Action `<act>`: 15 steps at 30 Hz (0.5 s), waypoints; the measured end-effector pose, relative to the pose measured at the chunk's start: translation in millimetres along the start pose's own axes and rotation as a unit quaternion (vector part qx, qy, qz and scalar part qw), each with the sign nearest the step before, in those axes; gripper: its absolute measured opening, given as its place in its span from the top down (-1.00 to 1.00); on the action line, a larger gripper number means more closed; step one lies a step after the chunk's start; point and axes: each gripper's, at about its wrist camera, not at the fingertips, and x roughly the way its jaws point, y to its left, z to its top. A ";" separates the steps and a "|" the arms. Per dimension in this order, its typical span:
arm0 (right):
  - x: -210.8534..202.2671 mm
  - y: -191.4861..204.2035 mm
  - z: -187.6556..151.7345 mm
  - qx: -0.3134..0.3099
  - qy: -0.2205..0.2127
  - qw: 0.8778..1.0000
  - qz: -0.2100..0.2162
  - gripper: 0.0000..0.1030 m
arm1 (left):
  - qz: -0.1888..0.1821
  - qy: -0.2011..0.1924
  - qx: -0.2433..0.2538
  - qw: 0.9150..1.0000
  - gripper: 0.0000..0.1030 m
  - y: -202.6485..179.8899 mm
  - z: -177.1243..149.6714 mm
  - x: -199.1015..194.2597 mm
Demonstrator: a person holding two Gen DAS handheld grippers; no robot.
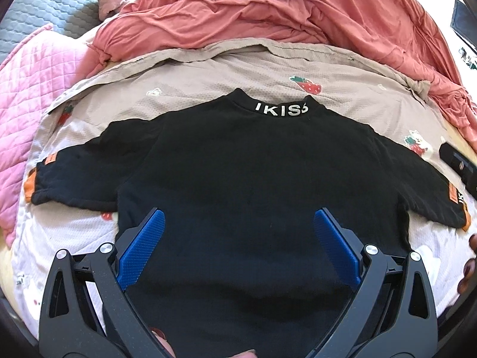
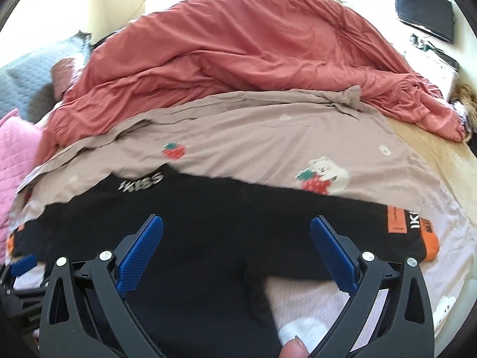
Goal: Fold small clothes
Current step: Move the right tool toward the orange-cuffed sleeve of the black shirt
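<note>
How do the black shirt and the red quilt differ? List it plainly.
The black shirt lies spread flat with sleeves out; the red quilt is bunched in a rumpled heap. The shirt bears white lettering at the collar and orange cuffs; the quilt is plain. The shirt lies nearer the open left gripper; the quilt lies behind it. Both rest on the strawberry-print sheet.

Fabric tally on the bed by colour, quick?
Black: 1, shirt
Coral red: 1, duvet
Beige strawberry print: 1, sheet
Pink quilted: 1, blanket
Grey quilted: 1, cover
Total: 5
</note>
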 end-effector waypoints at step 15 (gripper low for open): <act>56.6 -106.2 13.0 0.087 0.025 0.993 -0.071 -0.92 | -0.012 0.017 0.002 1.000 -0.82 -25.4 31.2 57.3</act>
